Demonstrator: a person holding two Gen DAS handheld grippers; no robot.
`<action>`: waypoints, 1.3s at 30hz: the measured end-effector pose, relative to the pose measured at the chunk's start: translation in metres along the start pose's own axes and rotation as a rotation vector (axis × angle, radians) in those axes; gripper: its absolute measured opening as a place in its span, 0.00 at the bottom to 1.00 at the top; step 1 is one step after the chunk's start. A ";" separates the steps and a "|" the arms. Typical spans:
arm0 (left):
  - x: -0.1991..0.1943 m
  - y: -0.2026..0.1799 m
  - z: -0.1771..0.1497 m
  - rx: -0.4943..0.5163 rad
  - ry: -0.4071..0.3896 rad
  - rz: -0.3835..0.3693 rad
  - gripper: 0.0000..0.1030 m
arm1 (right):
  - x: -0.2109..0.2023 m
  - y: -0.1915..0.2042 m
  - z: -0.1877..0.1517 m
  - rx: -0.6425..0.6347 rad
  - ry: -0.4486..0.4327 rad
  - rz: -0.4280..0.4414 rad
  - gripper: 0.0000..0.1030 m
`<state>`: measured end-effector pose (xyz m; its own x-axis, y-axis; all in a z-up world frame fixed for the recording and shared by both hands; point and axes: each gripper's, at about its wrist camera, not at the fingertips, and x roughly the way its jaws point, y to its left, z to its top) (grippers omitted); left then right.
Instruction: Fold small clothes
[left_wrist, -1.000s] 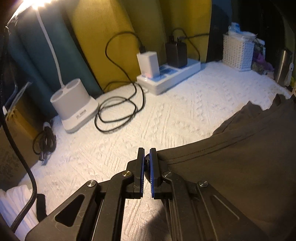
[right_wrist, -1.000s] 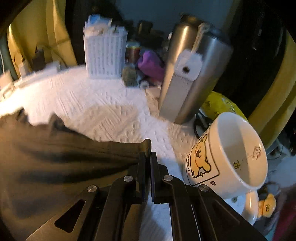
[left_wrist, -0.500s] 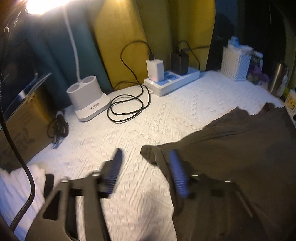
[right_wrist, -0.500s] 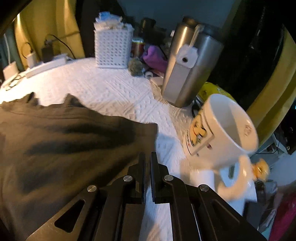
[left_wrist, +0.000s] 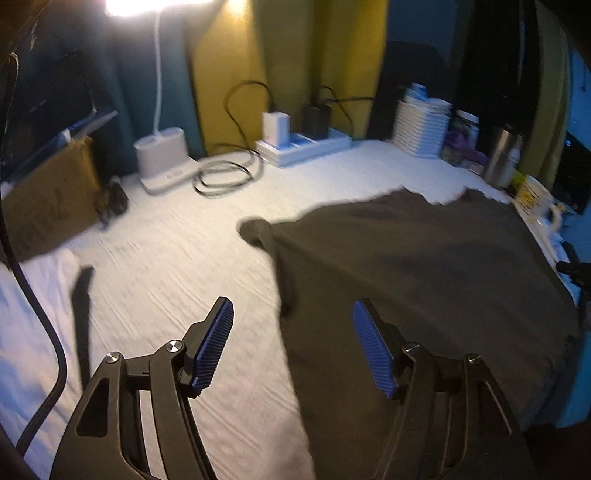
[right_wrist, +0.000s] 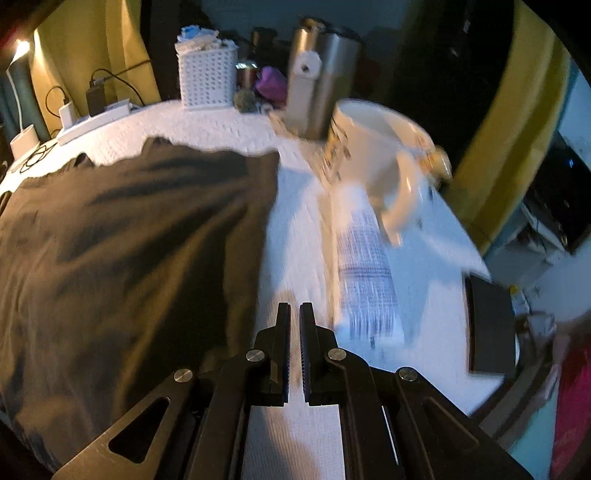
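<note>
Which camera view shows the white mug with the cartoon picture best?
The right wrist view: the mug is large there, its open mouth, handle and printed side visible, though blurred by motion. In the left wrist view the mug is only a small shape at the right edge, beyond the dark garment.

Left wrist view: raised above the white textured cloth (left_wrist: 155, 258), facing toward the back curtains — power strip (left_wrist: 306, 146) and lamp base (left_wrist: 162, 158) far ahead. Right wrist view: lower, nearer, angled toward the right rear corner — steel tumbler (right_wrist: 321, 77), mug (right_wrist: 373, 147) close. Shared: dark garment (left_wrist: 424, 266), white basket (right_wrist: 207, 79), power strip.
</note>
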<state>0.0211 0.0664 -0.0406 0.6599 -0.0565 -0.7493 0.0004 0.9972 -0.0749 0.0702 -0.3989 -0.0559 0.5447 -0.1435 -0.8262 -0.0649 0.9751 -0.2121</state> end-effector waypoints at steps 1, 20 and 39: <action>-0.001 -0.003 -0.004 0.003 0.007 -0.013 0.66 | 0.001 -0.001 -0.007 0.007 0.012 -0.009 0.05; -0.016 -0.016 -0.060 0.014 0.078 -0.119 0.66 | -0.042 -0.023 -0.055 0.175 -0.095 0.046 0.81; -0.040 -0.013 -0.084 0.012 0.026 -0.122 0.66 | -0.056 0.007 -0.047 0.173 -0.135 0.266 0.38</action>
<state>-0.0686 0.0519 -0.0651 0.6347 -0.1783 -0.7519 0.0883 0.9834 -0.1587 -0.0004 -0.3924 -0.0353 0.6343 0.1325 -0.7617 -0.0832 0.9912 0.1032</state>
